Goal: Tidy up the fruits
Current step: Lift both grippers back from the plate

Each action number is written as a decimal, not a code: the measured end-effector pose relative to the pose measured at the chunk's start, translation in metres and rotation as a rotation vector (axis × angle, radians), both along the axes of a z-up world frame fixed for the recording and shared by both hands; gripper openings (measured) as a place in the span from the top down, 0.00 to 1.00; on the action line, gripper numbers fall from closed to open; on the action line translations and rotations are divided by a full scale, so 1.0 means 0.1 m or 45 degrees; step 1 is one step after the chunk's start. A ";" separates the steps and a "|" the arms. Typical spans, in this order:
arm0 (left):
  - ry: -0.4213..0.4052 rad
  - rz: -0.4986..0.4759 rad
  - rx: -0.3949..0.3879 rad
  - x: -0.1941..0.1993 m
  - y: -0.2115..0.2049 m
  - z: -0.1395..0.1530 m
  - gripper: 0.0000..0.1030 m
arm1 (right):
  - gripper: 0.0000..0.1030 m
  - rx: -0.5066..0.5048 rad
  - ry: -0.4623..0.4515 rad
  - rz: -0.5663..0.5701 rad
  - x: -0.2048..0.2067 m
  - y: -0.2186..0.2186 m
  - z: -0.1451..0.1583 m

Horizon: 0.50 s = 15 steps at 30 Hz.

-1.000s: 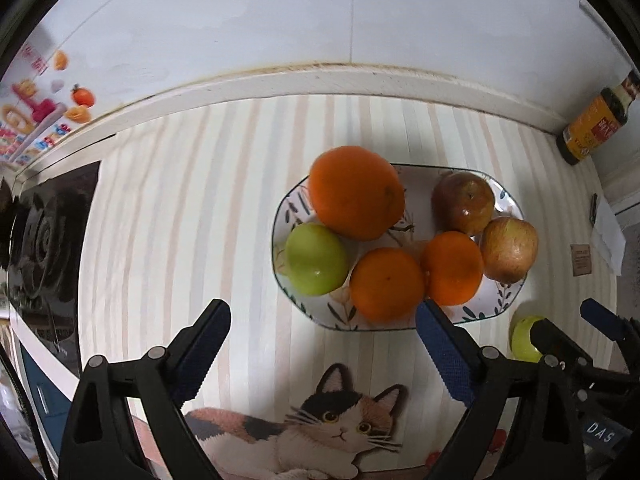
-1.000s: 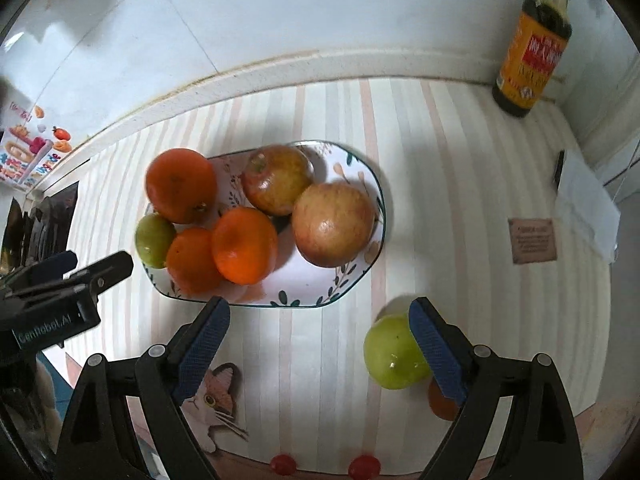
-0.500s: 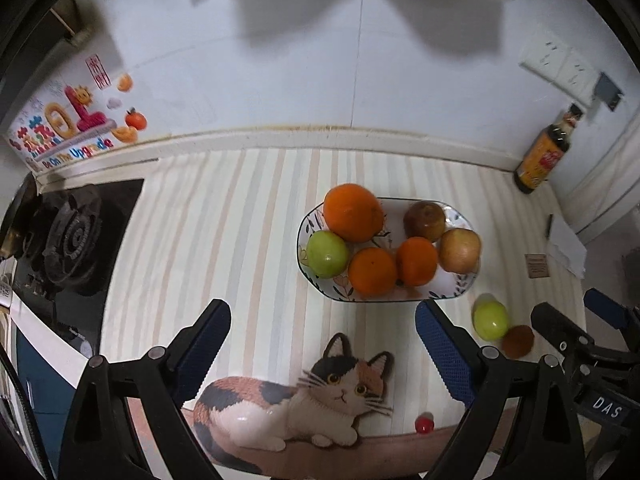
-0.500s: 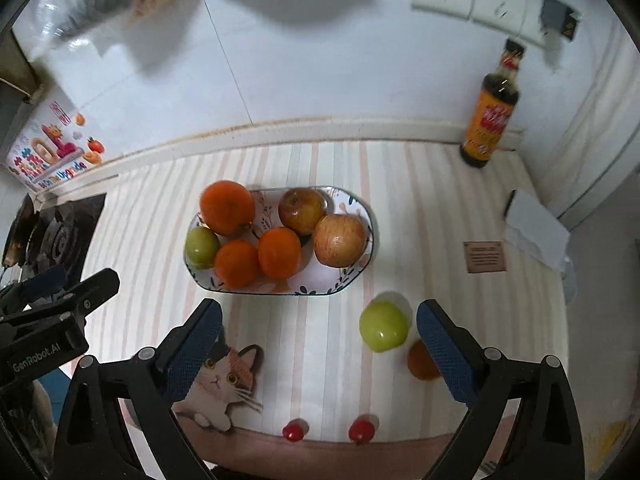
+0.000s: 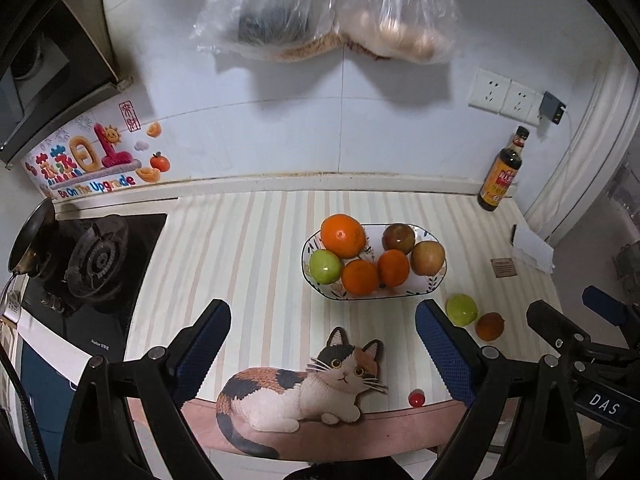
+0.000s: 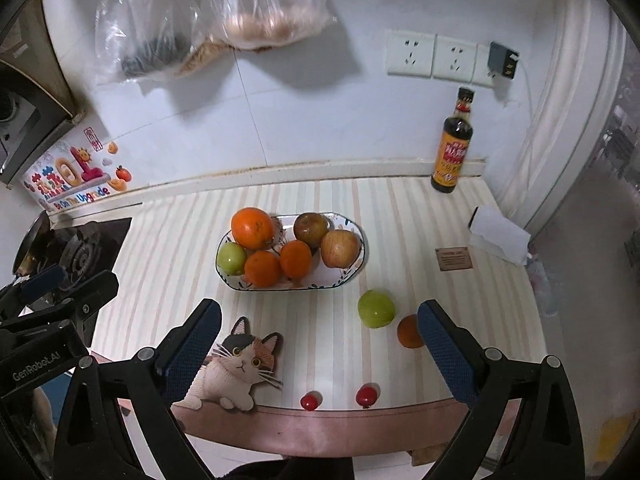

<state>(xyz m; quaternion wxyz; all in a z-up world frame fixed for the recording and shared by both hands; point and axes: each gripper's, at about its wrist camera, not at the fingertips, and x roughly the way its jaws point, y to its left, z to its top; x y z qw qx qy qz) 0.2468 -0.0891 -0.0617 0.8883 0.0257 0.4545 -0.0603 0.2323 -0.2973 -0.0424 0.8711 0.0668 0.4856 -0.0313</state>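
An oval patterned plate (image 5: pixel 434 282) (image 6: pixel 354 270) on the striped counter holds several oranges and apples, among them a big orange (image 5: pixel 343 236) (image 6: pixel 252 228) and a green apple (image 5: pixel 325 266) (image 6: pixel 231 258). A loose green apple (image 5: pixel 461 310) (image 6: pixel 376 308) and a small orange (image 5: pixel 489 326) (image 6: pixel 409 332) lie right of the plate. Two small red fruits (image 6: pixel 310 401) (image 6: pixel 366 395) sit at the counter's front edge. My left gripper (image 5: pixel 322 344) and right gripper (image 6: pixel 319 344) are both open and empty, held high and back from the counter.
A gas stove (image 5: pixel 96 264) with a pan is at the left. A sauce bottle (image 5: pixel 502 172) (image 6: pixel 454 144) stands at the back right by the wall. A white box (image 6: pixel 500 236) and a brown card (image 6: pixel 454 258) lie at the right. Plastic bags (image 5: pixel 328 8) hang on the wall.
Both grippers have pulled up and back from the plate. The view has widened, and the fruit looks smaller. The loose fruit has not moved.
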 end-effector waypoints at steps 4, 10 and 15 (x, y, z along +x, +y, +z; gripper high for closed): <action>-0.021 -0.011 -0.005 -0.13 0.04 0.06 0.08 | 0.02 0.001 -0.038 -0.026 -0.19 0.06 0.16; -0.044 -0.012 0.003 -0.22 0.09 0.12 0.08 | 0.02 -0.004 -0.070 -0.041 -0.32 0.13 0.27; -0.039 0.007 0.010 -0.19 0.10 0.10 0.08 | 0.02 0.024 -0.091 -0.041 -0.29 0.12 0.30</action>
